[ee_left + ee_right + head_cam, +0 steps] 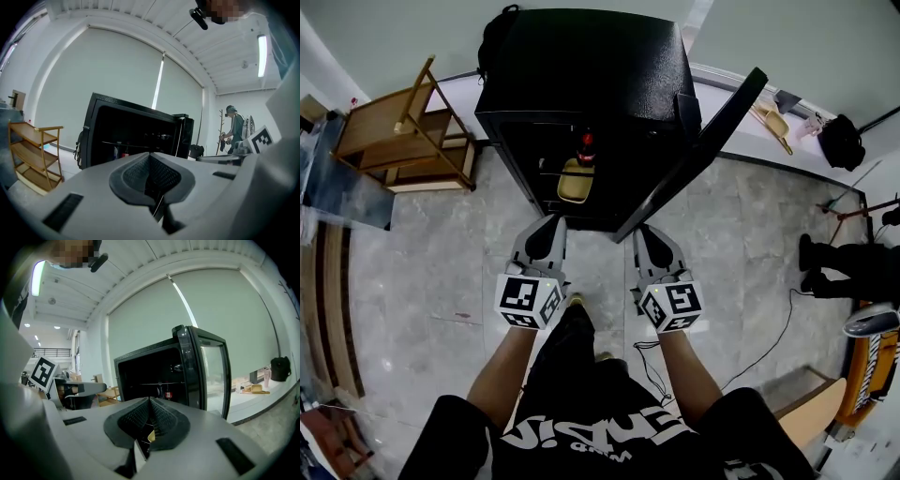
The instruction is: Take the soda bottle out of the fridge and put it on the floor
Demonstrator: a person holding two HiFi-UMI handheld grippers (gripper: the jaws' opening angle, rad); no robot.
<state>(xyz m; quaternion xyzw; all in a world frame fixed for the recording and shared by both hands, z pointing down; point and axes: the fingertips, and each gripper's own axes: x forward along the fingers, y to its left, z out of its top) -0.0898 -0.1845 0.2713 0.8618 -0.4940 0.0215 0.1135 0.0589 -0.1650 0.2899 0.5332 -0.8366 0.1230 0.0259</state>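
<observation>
Facing open fridge: left gripper and right gripper both clenched, empty, side by side just outside it; soda bottle stands upright inside.

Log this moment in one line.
fridge door open | soda bottle inside | left gripper shut, empty | right gripper shut, empty

The left gripper and right gripper have pale grey shells with 2 black, mesh-textured pads lining the jaws. Behind each gripper's jaws sits a white cube with black square markers. The person wears a black short-sleeved shirt with white lettering.
</observation>
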